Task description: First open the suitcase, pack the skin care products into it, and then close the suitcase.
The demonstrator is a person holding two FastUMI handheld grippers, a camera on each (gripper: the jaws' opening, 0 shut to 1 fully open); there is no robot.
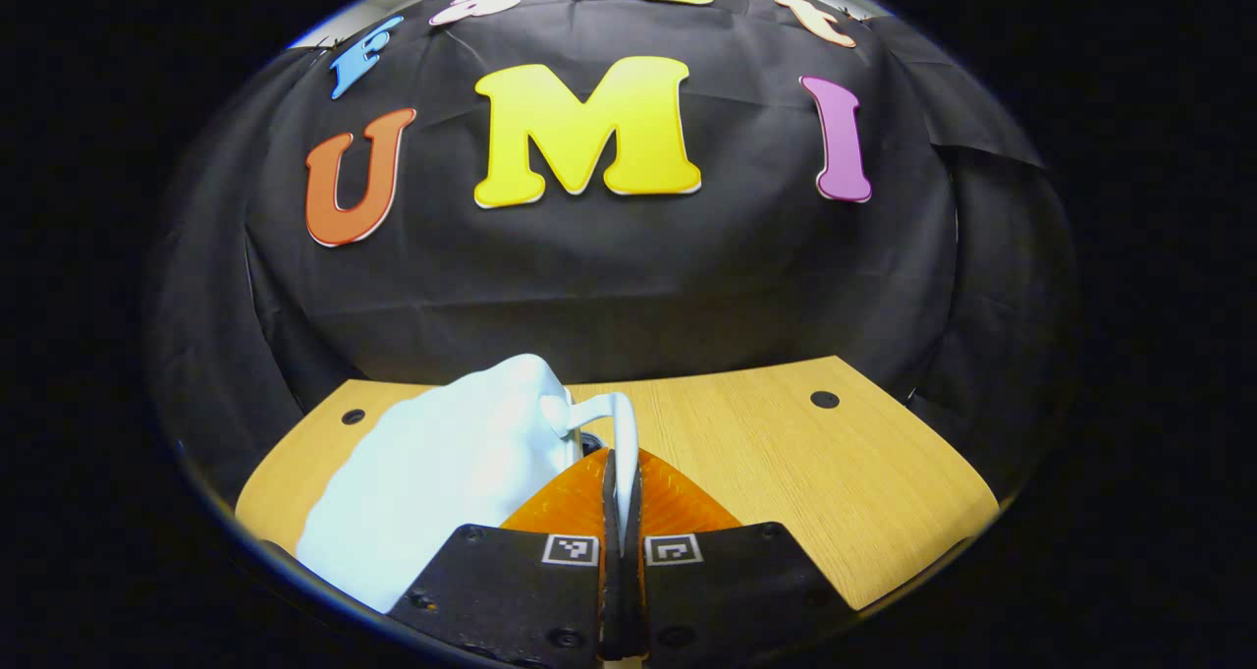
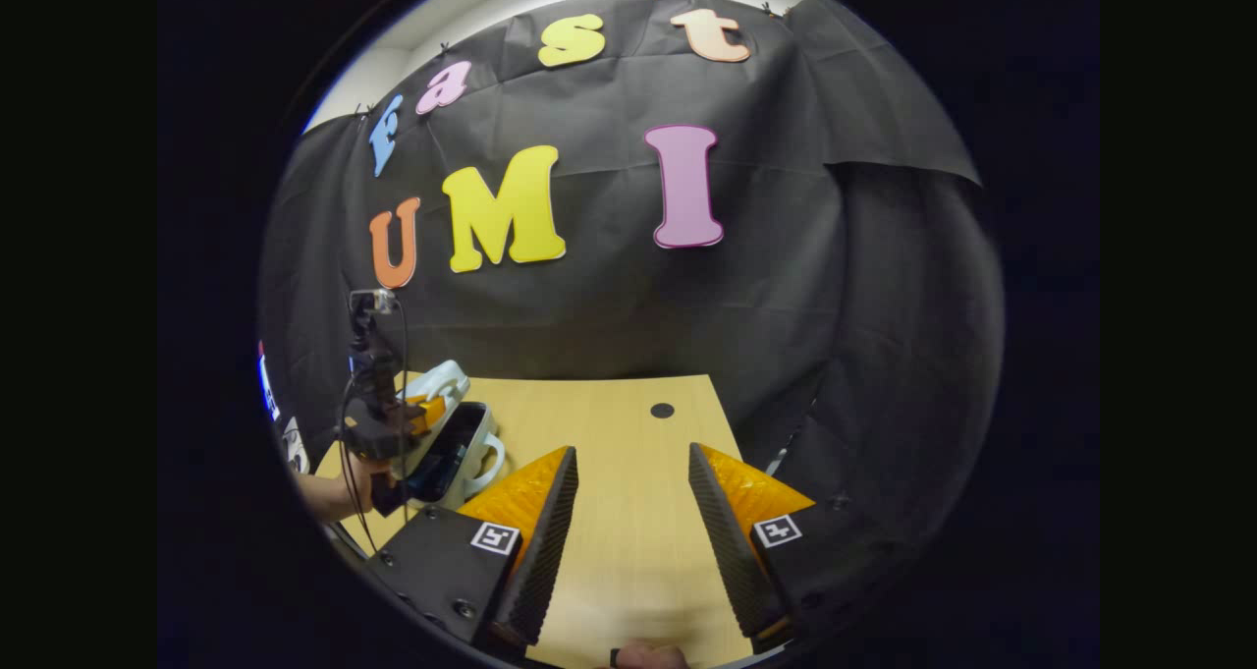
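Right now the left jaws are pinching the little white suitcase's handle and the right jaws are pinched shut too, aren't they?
Not quite. The left gripper is indeed shut on the handle of the white suitcase, but the right gripper is open: in the right gripper view its jaws stand wide apart over the bare table.

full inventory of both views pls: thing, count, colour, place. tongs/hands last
suitcase: 1, pale blue-white, small, left part of the table; in the right gripper view its lid is lifted and the inside looks dark
suitcase handle: 1, white, pinched between the left tongs' fingers
table: 1, light wood, in front of the wall, with dark round holes near its back corners
booth wall: 1, black cloth, behind the table
left tongs: 1, shut on the suitcase handle
right tongs: 1, open, over bare table to the right of the suitcase, holding nothing
hand: 1, holding the left tongs, at the left edge of the right gripper view
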